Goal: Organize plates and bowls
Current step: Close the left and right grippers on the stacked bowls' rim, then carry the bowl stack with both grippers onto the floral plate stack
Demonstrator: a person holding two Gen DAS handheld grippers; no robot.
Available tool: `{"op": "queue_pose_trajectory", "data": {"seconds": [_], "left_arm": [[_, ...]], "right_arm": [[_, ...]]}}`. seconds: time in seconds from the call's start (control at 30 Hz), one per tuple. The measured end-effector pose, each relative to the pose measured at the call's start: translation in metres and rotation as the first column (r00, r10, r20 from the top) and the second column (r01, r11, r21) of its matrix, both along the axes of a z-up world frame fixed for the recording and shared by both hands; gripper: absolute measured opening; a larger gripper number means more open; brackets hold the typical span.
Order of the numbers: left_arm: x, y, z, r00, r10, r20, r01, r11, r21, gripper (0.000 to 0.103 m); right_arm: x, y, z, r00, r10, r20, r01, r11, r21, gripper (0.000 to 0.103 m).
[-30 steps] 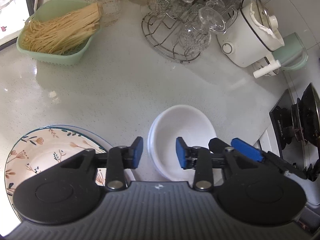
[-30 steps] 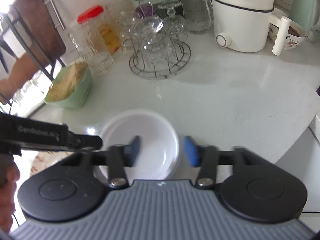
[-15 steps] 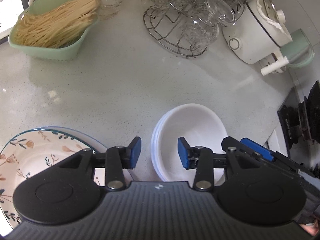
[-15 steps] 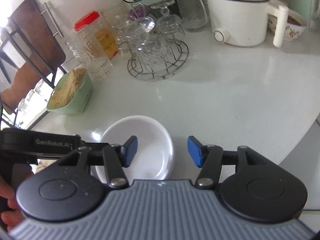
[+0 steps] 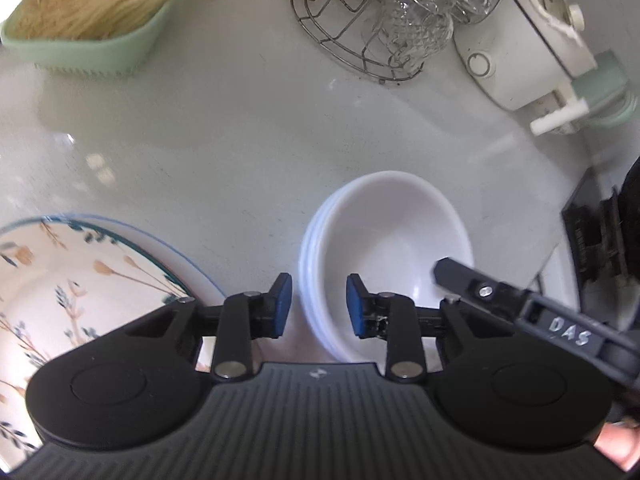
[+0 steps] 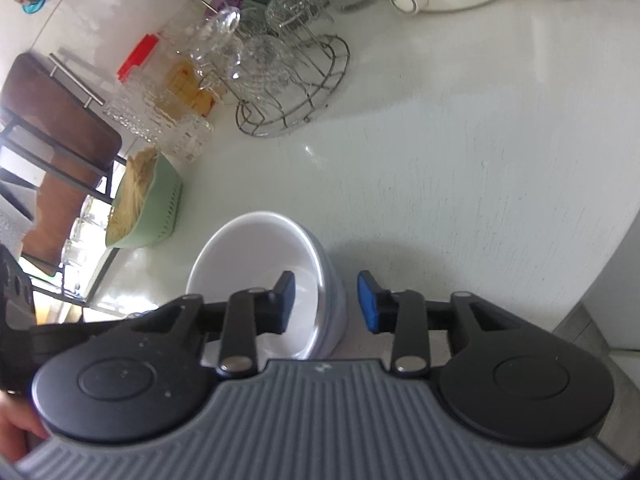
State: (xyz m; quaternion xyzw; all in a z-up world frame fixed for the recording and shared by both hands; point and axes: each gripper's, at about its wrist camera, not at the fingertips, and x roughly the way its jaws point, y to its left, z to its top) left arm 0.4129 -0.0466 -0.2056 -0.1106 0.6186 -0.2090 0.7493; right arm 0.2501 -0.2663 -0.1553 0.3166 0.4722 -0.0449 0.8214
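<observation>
Left wrist view: left gripper (image 5: 315, 306) straddles the bowls' (image 5: 384, 240) rim near the worktop's front edge, jaws just narrowed, not yet gripping. Right gripper (image 6: 326, 306) likewise. Close evenly, then lift level.

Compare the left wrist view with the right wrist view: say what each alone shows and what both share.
Only the left wrist view shows the floral plate beside the left hand-held gripper, and the stove at the right edge.

Only the right wrist view shows the red-lidded jar and the dark chair.

Both show the stack of white bowls, with each gripper's jaws straddling the rim on its own side, having just been closing. Both also show the glass rack, the green noodle basket and the white cooker.
</observation>
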Motion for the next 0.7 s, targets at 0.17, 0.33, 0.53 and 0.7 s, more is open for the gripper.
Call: {"op": "queue_pose_trajectory", "data": {"seconds": [0.17,0.33,0.53,0.7], "left_arm": [[-0.001,-0.007,0.001,1.0,-0.007,0.014,0.007,1.0,0.018,0.034],[0.0,-0.016,-0.001,0.999,-0.025,0.028,0.023,0.998,0.051,0.034],[-0.004,-0.022,0.0,0.999,-0.013,0.036,0.011,0.999,0.053,0.034],[-0.01,-0.027,0.007,0.999,-0.009,0.042,0.007,0.999,0.051,0.034]], "right_arm": [[0.0,-0.004,-0.008,1.0,-0.006,-0.014,0.006,0.999,0.041,0.034],[0.0,-0.007,-0.018,0.999,-0.004,-0.038,0.007,0.997,0.077,0.027],[-0.001,-0.01,-0.02,0.999,0.003,-0.037,0.0,0.996,0.094,0.024],[-0.006,-0.016,-0.015,0.999,0.014,-0.038,-0.01,0.995,0.098,0.024]]}}
